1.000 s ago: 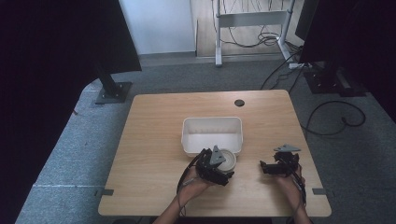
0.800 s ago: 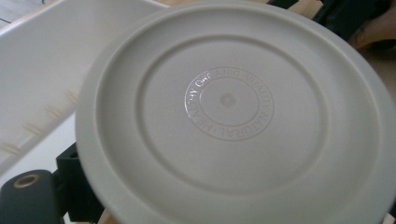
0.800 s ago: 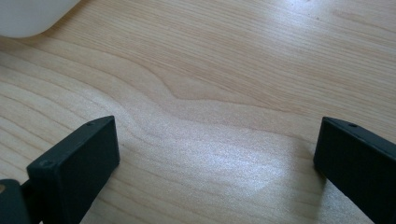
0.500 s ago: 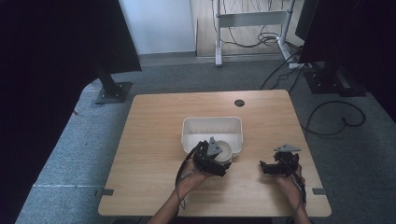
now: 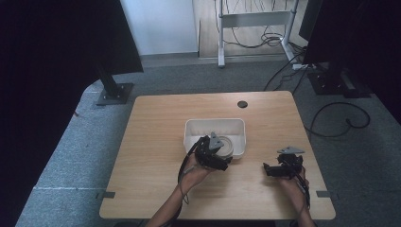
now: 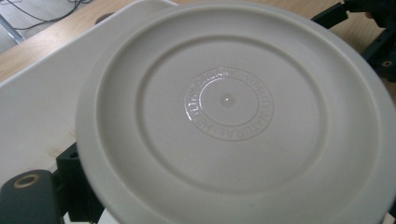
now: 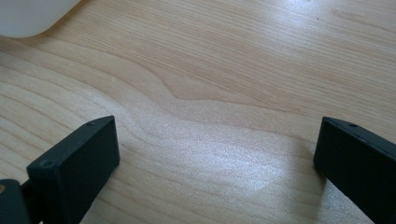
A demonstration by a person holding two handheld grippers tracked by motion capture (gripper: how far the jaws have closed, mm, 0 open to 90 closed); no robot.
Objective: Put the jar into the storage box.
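Wooden table (image 5: pixel 156 142) bears a white tub (image 5: pixel 215 127); left claw (image 6: pixel 70 186) clamps a plate (image 6: pixel 229 112), right claw (image 7: pixel 215 163) gapes.

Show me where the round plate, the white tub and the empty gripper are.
round plate (image 6: pixel 228 100), left gripper view, its embossed centre
white tub (image 5: pixel 215 125), high view, its far rim
right gripper (image 7: pixel 217 163), right gripper view, gap between its open jaws
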